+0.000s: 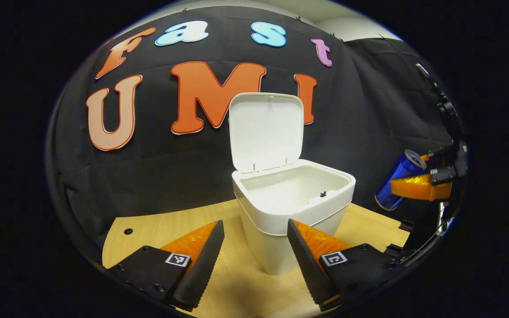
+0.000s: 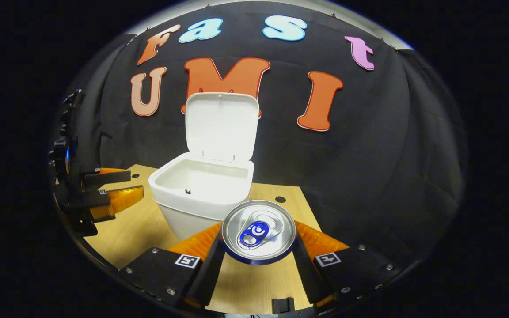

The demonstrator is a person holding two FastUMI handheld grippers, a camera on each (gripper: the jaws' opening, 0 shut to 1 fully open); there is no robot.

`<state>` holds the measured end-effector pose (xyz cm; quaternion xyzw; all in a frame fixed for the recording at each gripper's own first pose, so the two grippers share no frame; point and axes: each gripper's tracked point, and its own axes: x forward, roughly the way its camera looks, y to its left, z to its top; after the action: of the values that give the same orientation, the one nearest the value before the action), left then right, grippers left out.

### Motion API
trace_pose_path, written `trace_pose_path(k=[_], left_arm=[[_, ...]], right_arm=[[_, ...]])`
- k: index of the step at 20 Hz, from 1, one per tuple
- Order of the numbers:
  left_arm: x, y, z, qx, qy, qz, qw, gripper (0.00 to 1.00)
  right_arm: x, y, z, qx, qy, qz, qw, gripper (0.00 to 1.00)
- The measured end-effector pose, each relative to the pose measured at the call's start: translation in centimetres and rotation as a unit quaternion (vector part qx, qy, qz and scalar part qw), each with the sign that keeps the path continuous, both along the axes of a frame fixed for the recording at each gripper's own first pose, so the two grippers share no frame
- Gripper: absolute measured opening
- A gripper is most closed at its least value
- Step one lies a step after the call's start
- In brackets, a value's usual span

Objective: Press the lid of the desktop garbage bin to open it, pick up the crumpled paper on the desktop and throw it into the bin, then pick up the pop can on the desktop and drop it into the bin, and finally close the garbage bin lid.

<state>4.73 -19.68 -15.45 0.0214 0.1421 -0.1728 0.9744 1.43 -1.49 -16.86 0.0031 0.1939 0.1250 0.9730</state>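
A white desktop bin (image 1: 296, 207) stands on the wooden table with its lid (image 1: 266, 131) raised upright at the back. My left gripper (image 1: 255, 256) is open, low over the table just in front of the bin, with nothing between its fingers. In the right gripper view my right gripper (image 2: 258, 258) is shut on a blue pop can (image 2: 259, 232), whose silver top faces the camera, held in the air to the right of the bin (image 2: 201, 194). The left gripper view shows that can (image 1: 399, 179) tilted in the right gripper at the far right. Crumpled paper is not seen inside the bin from here.
The wooden tabletop (image 1: 157, 229) has small round holes and ends close behind the bin at the black cloth wall. The left gripper (image 2: 108, 194) appears at the left edge of the right gripper view, beside the bin.
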Motion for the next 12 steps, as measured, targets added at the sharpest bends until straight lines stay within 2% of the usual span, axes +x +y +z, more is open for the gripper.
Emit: trace_pose_path(k=[6,12], left_arm=[[-0.3,1.8,0.0,0.009,-0.008,0.038,0.999,0.92],[-0.9,4.2,-0.1,0.009,-0.006,0.100,0.995,0.92]], right_arm=[[2.8,0.4,4.0,0.010,-0.044,0.025,0.999,0.80],[5.7,2.8,6.6,0.017,-0.086,0.082,0.993,0.80]])
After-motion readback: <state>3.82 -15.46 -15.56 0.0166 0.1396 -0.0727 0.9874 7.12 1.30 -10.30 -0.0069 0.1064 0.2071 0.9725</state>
